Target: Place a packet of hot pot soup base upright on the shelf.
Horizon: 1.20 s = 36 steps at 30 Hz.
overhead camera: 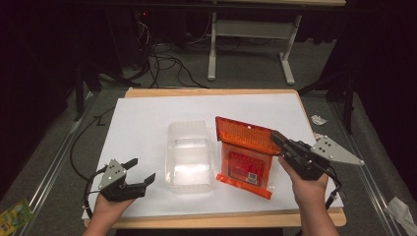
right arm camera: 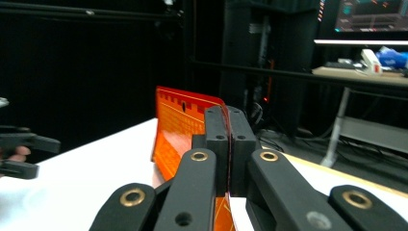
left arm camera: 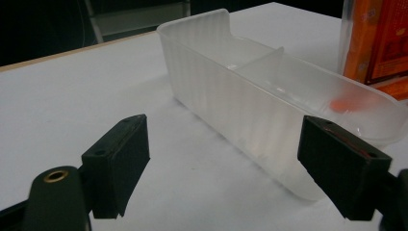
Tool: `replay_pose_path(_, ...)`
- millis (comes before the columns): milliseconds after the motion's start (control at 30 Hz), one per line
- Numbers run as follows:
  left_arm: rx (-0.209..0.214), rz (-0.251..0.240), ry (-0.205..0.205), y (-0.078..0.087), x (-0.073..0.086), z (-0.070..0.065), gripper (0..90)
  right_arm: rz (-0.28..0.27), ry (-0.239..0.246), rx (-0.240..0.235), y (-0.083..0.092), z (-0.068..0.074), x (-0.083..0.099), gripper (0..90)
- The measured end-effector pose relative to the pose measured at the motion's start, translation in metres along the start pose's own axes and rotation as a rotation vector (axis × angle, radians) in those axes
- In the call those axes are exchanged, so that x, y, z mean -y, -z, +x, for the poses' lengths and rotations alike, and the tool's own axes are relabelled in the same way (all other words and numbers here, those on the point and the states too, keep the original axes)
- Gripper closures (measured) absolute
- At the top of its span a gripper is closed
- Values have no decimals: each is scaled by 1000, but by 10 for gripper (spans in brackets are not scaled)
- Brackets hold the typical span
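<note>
The left gripper [overhead camera: 139, 173] is held with its jaws apart, just beside the clear plastic tray [overhead camera: 190, 156], which is divided into two compartments and rests on the white table [overhead camera: 142, 118]. The right gripper [overhead camera: 275, 138] is clamped on the raised orange lid [overhead camera: 242, 134], tilted up from its base right of the tray.

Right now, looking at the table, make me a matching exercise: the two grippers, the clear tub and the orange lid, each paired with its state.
Things:
1. left gripper
2. right gripper
3. clear tub
4. orange lid

States:
A. raised at an angle, pinched at its edge
B. fingers apart, holding nothing
C. flat on the white table, open top
D. fingers closed on an edge

Pairs: 1-B, 2-D, 3-C, 4-A
</note>
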<state>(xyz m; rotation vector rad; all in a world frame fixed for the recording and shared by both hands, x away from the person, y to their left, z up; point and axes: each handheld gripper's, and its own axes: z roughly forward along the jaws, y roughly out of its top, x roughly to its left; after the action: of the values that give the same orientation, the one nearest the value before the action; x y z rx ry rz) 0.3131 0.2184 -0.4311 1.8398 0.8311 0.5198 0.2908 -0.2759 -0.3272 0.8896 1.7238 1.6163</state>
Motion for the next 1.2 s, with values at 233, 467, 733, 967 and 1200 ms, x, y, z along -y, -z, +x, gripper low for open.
replay_pose_path(233, 33, -36, -11, 0, -16, -13, 192, -30, 32, -22, 5, 10, -9, 900)
replay_pose_path(467, 97, -74, 55, -3, -39, -22, 193, -64, 39, -30, 10, 13, -14, 900)
replay_pose_path(733, 116, -75, 38, -23, -69, -32, 193, -77, 28, -43, 13, 15, -16, 900)
replay_pose_path(967, 161, -69, 22, -50, -91, -47, 193, -83, 30, -62, 15, 18, -17, 900)
replay_pose_path(1200, 217, -83, 12, -82, -118, -67, 207, -85, 45, -89, 11, 25, -18, 900)
